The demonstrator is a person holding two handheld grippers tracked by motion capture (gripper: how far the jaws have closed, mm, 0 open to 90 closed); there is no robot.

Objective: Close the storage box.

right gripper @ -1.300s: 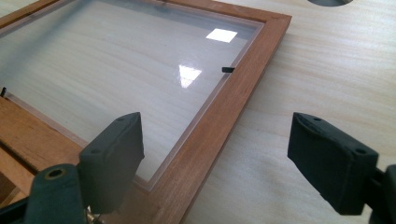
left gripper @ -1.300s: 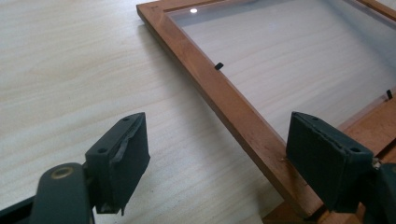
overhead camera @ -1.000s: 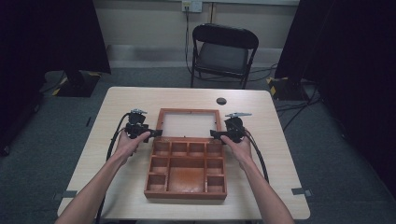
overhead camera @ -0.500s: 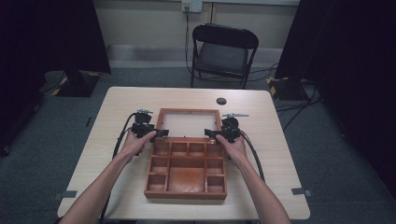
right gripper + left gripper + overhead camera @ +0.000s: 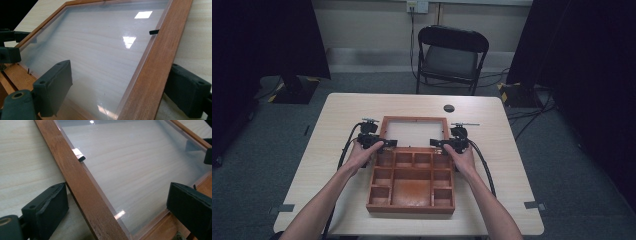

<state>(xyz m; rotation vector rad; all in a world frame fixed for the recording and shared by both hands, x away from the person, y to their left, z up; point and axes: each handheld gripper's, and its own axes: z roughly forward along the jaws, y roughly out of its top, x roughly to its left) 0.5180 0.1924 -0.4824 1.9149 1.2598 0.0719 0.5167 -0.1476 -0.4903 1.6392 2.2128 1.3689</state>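
The surface (image 5: 362, 110) is lit brightly from overhead; dark surroundings are seen, and glare patches on the clear lid panel (image 5: 105, 50).

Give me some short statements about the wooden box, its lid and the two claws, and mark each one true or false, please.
1. The wooden box is open, with its glass lid laid back on the table. True.
2. The left claw is shut on nothing. False: its jaws stand open, one on each side of the lid's side rail.
3. The right claw straddles the lid's other side rail. True.
4. A red chair stands beyond the table. False: the chair is black.
5. The box's compartments hold tools. False: they look empty.
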